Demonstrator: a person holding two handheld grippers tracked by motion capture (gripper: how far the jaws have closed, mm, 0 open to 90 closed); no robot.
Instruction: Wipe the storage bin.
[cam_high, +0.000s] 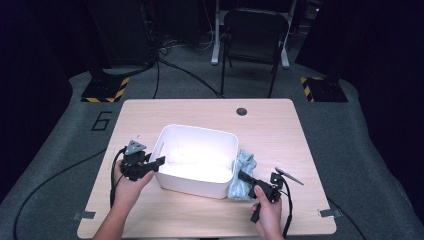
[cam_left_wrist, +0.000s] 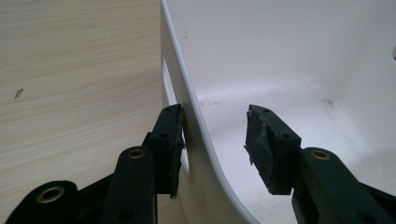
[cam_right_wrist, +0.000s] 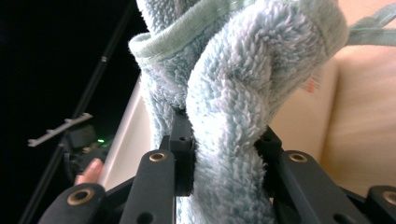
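Item: pale-blue fleece towel (cam_right_wrist: 224, 93), bunched, pinched between the jaws of the right hand-held gripper (cam_high: 246, 178); it hangs against the outer wall of the white plastic tub (cam_high: 197, 187) at the tub's 4 o'clock corner, touching the bench (cam_high: 280, 125).

Item: left hand-held gripper (cam_left_wrist: 215, 140), jaws part-open, straddling the tub's rim at its 9 o'clock side (outer pad against the wall, inner pad apart).

Handling note: probably best to lift the towel clear above the rim before swinging toward 10 o'clock, with the left side steadying the tub so it cannot slide.
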